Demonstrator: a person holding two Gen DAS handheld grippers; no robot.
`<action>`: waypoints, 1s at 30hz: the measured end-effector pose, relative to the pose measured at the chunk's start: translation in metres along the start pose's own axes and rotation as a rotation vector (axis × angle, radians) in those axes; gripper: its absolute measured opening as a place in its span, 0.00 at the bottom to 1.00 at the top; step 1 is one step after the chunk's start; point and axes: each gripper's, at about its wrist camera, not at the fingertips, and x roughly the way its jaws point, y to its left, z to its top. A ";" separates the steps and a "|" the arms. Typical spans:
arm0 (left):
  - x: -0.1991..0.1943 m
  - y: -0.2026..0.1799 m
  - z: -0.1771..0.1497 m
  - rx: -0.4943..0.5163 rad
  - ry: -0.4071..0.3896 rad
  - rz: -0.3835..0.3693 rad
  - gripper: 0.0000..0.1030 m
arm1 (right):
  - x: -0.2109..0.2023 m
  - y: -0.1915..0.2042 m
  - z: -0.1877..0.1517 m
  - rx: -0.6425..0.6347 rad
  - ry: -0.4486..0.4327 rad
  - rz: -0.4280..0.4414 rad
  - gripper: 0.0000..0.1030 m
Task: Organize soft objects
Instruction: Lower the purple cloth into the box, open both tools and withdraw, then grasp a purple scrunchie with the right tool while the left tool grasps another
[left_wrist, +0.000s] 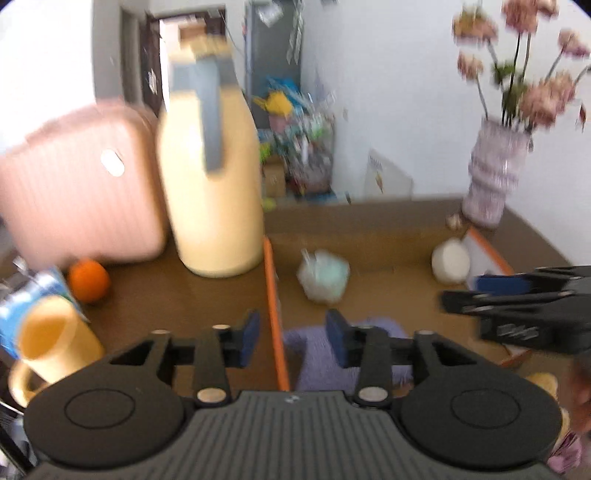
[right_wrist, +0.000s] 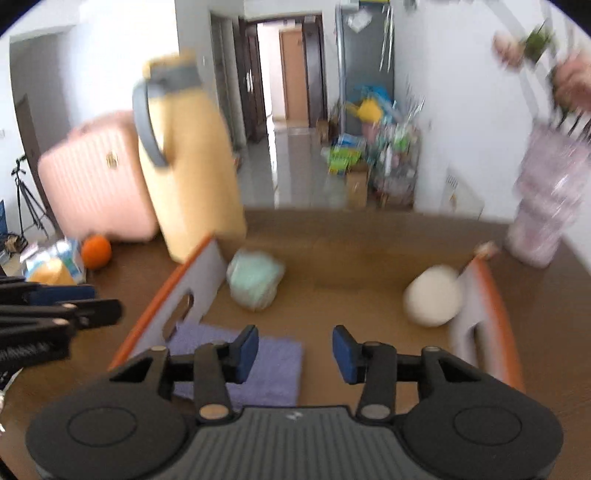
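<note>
We hold our left gripper (left_wrist: 291, 338) and right gripper (right_wrist: 295, 352) spread and empty, just above the purple towel (right_wrist: 273, 365) in the tray (right_wrist: 207, 269).

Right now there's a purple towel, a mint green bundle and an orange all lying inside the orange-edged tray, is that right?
Not quite. The orange lies outside the tray, on the table by the pink suitcase. The third thing inside is a cream-white bundle. The purple towel and the mint green bundle do lie in the tray, as the right wrist view shows.

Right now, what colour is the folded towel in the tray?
Purple; the towel shows best from the right wrist.
</note>
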 end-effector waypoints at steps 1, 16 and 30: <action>-0.014 0.001 0.003 -0.003 -0.034 0.015 0.51 | -0.019 -0.008 0.004 -0.007 -0.032 -0.012 0.54; -0.161 -0.022 -0.017 -0.012 -0.427 0.089 0.98 | -0.199 -0.030 -0.011 -0.061 -0.435 -0.071 0.80; -0.241 -0.026 -0.183 0.026 -0.557 0.176 1.00 | -0.259 -0.004 -0.183 -0.137 -0.577 -0.013 0.86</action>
